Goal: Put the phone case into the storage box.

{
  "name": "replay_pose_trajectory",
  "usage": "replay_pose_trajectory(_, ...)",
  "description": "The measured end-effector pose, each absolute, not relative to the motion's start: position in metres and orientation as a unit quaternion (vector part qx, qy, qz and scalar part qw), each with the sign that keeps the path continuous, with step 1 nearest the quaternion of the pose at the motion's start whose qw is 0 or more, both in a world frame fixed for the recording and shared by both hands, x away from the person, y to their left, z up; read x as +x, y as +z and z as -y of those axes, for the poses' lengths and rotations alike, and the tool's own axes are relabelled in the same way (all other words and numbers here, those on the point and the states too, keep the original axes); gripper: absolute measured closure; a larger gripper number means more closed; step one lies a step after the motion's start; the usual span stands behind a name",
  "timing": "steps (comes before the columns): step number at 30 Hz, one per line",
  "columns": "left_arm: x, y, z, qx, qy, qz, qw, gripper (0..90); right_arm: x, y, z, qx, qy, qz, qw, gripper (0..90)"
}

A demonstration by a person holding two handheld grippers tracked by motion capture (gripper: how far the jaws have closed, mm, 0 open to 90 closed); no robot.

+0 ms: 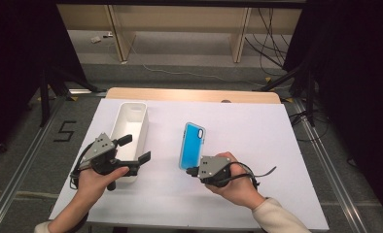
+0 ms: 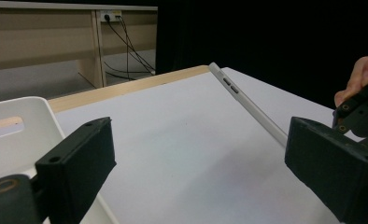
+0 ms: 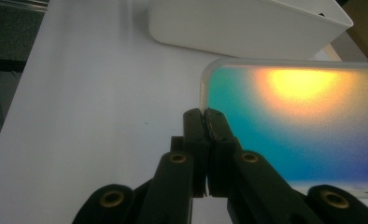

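A phone case [image 1: 192, 144] with a blue back and a clear rim is near the middle of the white sheet. My right gripper [image 1: 193, 171] is shut on its near corner, the pads pinching the clear rim [image 3: 204, 114]. In the right gripper view the phone case [image 3: 303, 121] glows teal and orange. The left gripper view shows the phone case [image 2: 247, 105] side-on, slanting as if lifted off the sheet. My left gripper [image 1: 135, 148] is open over the near end of a white box [image 1: 132, 104], with nothing between its jaws [image 2: 201, 163].
The long, empty white box [image 2: 18, 109] lies lengthwise at the left of the sheet. A wooden table edge [image 1: 189, 93] runs along the back. Floor, cables and black stands surround the table.
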State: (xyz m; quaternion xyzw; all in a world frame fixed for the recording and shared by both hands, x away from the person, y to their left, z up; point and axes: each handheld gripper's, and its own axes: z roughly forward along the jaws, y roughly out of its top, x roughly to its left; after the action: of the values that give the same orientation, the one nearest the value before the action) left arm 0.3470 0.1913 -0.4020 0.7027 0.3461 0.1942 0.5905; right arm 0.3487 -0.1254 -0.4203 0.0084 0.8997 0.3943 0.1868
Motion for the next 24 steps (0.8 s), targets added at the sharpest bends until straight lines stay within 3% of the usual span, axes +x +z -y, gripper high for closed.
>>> replay_pose_trajectory(24, 0.384, -0.385, -0.138, 0.722, 0.179, -0.358, 0.564, 14.3, 0.347, -0.420, 0.121, 0.006, 0.399, -0.897, 0.193, 89.5)
